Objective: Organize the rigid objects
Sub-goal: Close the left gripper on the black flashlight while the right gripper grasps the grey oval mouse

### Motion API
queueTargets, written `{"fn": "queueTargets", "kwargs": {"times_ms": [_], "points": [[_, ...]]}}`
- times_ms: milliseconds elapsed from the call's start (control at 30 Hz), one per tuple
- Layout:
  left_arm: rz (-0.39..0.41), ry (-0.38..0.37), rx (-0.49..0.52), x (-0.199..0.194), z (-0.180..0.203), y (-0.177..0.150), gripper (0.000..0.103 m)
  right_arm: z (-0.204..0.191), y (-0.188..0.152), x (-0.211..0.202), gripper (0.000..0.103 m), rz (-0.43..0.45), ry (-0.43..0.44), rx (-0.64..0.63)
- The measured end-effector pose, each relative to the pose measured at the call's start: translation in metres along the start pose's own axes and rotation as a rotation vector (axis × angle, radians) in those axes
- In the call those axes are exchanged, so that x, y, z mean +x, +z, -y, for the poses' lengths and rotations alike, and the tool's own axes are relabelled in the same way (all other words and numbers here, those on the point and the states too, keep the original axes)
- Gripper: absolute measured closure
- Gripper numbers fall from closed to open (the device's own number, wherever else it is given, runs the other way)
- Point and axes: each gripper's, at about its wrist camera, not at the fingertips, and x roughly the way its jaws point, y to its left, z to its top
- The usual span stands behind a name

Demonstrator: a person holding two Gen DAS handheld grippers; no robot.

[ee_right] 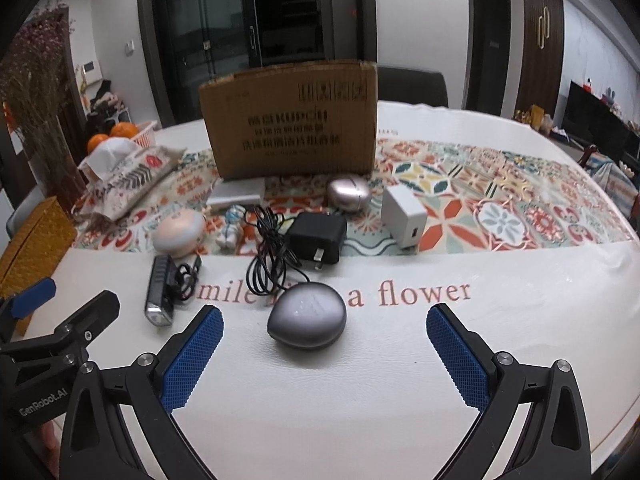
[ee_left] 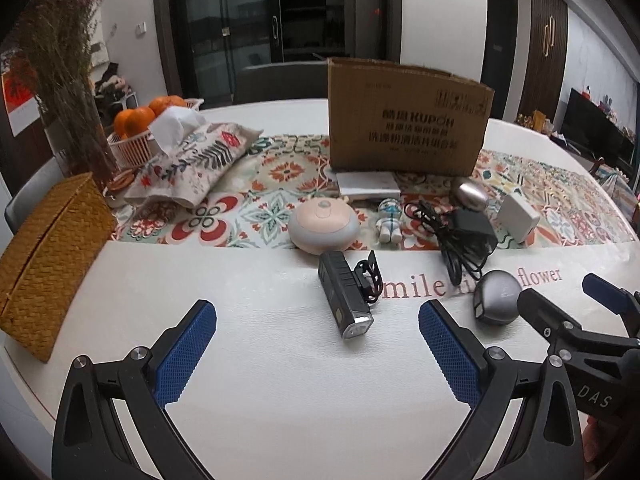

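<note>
Small rigid items lie on a white table in front of a cardboard box (ee_left: 408, 120) (ee_right: 292, 124). A black bike light (ee_left: 346, 294) (ee_right: 160, 292) lies just beyond my open, empty left gripper (ee_left: 318, 330). A grey oval case (ee_right: 306, 320) (ee_left: 498, 298) lies just ahead of my open, empty right gripper (ee_right: 324, 334). Behind are a black charger with cable (ee_right: 316, 236) (ee_left: 466, 236), a white charger (ee_right: 404, 212) (ee_left: 518, 216), a pink-grey round gadget (ee_left: 324, 224) (ee_right: 178, 230), a small figurine (ee_left: 389, 218) (ee_right: 232, 224), a metallic egg-shaped case (ee_right: 349, 194) (ee_left: 470, 194) and a flat white box (ee_left: 366, 186) (ee_right: 238, 194).
A patterned runner (ee_right: 500, 208) crosses the table. At the left stand a woven box (ee_left: 44, 264), a fabric tissue cover (ee_left: 192, 164), a basket of oranges (ee_left: 140, 128) and dried flowers (ee_left: 60, 64). The right gripper's body (ee_left: 580, 340) shows in the left wrist view.
</note>
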Motion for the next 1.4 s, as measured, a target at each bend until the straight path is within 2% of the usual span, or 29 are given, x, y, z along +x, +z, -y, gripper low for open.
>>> {"fn": "queueTargets", "kwargs": {"times_ms": [233,567,900,967,1067,1100,1200,1233,1300,1400], "points": [[-0.039,0.012,0.014,0.027,0.004,0.007,0.0,0.004,-0.002,0.028,0.0,-0.068,0.01,0.017],[-0.092,0.004,0.032,0.064,0.013,0.016,0.001,0.004,-0.003,0.054,0.002,-0.121,0.01,0.017],[-0.143,-0.022,0.022,0.091,0.018,0.016,0.011,-0.002,-0.005,0.068,0.011,-0.138,0.002,-0.016],[-0.152,-0.029,0.018,0.095,0.018,0.016,0.017,-0.005,-0.005,0.07,0.016,-0.134,0.0,-0.03],[-0.178,-0.044,0.011,0.101,0.017,0.014,0.034,-0.008,-0.004,0.071,0.026,-0.127,-0.01,-0.056],[-0.174,-0.048,0.008,0.1,0.017,0.013,0.034,-0.009,-0.004,0.071,0.027,-0.124,-0.012,-0.063],[-0.165,-0.055,0.012,0.098,0.017,0.013,0.046,-0.012,-0.004,0.071,0.035,-0.121,-0.011,-0.079],[-0.164,-0.062,0.015,0.098,0.017,0.013,0.052,-0.013,-0.004,0.071,0.041,-0.121,-0.009,-0.085],[-0.157,-0.058,0.019,0.096,0.017,0.012,0.057,-0.013,-0.004,0.071,0.042,-0.119,-0.01,-0.088],[-0.155,-0.074,0.023,0.094,0.017,0.011,0.06,-0.01,-0.004,0.07,0.042,-0.118,-0.004,-0.075]]}}
